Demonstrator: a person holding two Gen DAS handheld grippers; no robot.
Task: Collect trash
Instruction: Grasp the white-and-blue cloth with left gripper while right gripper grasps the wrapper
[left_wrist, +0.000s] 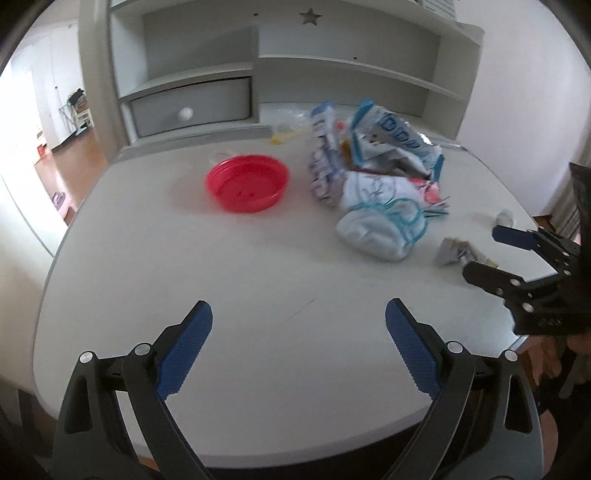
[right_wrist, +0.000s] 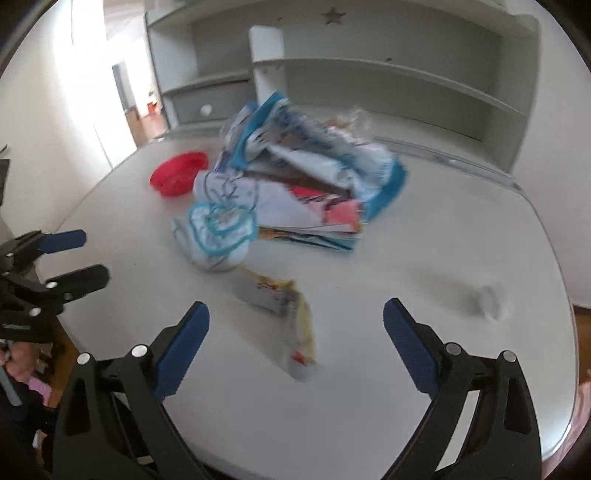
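Two grippers are held wide apart over a white desk (left_wrist: 147, 266), with nothing between the jaws of either. The left gripper (left_wrist: 298, 321) fills the bottom of the left wrist view; the right gripper (right_wrist: 296, 321) fills the bottom of the right wrist view. A grey shelf unit (left_wrist: 332, 62) with a drawer is seen at the top of both views. A heap of crumpled blue and white wrappers (left_wrist: 376, 162) lies right of centre in the left view and at centre in the right view. A red bowl (left_wrist: 247, 182) is set just left of the heap. A flattened small wrapper (right_wrist: 280, 299) lies low at centre in the right view, ahead of the right gripper. A small crumpled scrap (right_wrist: 487, 299) is blurred at right.
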